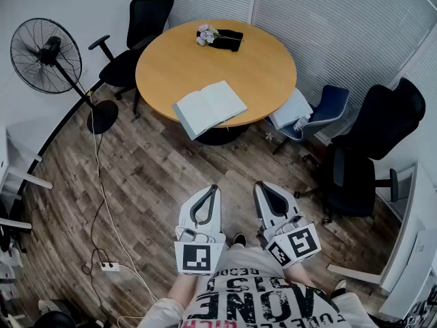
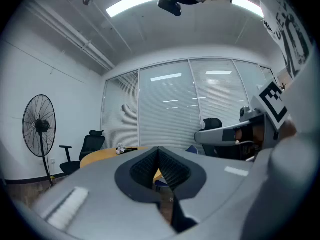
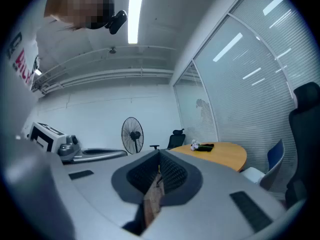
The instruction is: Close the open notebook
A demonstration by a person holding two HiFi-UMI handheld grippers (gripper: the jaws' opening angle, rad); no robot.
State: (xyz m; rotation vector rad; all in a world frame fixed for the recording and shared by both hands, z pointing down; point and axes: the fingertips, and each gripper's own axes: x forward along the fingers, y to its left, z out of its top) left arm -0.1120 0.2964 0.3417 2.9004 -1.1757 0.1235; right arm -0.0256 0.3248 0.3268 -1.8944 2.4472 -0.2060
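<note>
Open notebook (image 1: pixel 209 107) flat on round table (image 1: pixel 174 63)

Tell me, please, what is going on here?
A person stands back from the round table, holding a left gripper and a right gripper, both shut and empty. The open notebook lies at the table's near edge, untouched. Closing it has not yet begun.

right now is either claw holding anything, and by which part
Nothing is held. The left claw and right claw are both shut and empty, well short of the open notebook on the table.
</note>
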